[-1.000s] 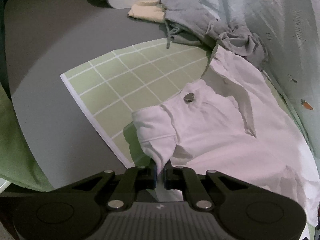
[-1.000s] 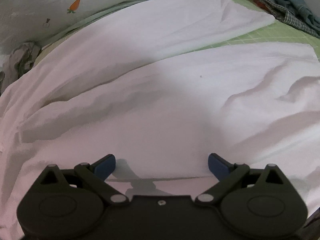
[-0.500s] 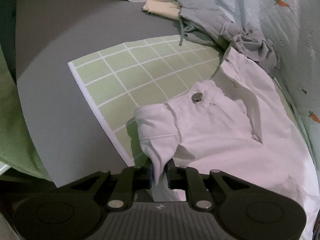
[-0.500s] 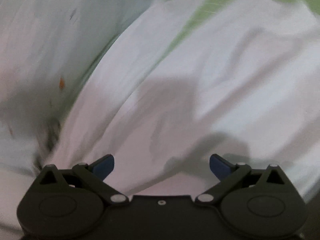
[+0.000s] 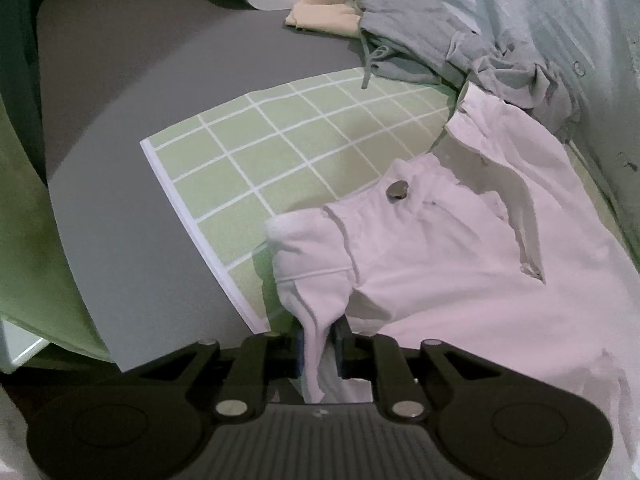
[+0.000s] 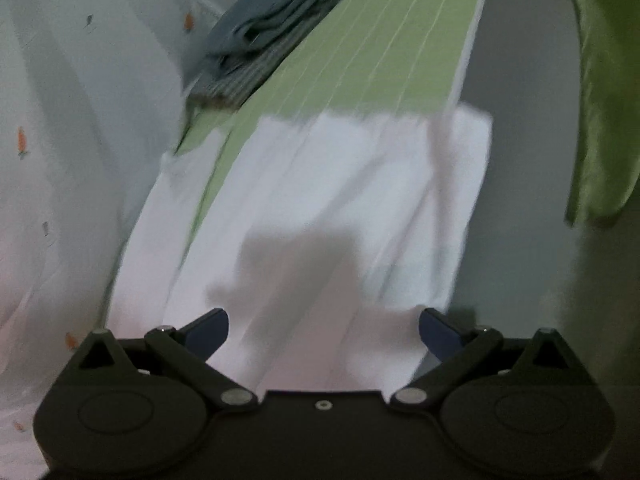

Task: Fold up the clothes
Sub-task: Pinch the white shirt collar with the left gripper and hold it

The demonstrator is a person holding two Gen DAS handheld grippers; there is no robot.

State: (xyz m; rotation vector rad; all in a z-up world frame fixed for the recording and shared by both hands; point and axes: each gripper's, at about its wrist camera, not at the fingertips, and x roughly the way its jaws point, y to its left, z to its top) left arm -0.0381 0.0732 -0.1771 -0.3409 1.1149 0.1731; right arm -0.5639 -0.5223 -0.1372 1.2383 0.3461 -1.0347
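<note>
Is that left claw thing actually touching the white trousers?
Touching. In the left wrist view, a fold of the white trousers runs between the left gripper fingers, against the pads.

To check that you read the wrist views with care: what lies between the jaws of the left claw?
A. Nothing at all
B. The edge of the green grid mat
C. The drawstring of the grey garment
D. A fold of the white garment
D: in the left wrist view a fold of the white garment runs down between the jaws of the left claw, while the grey garment and the green grid mat lie farther off.
</note>
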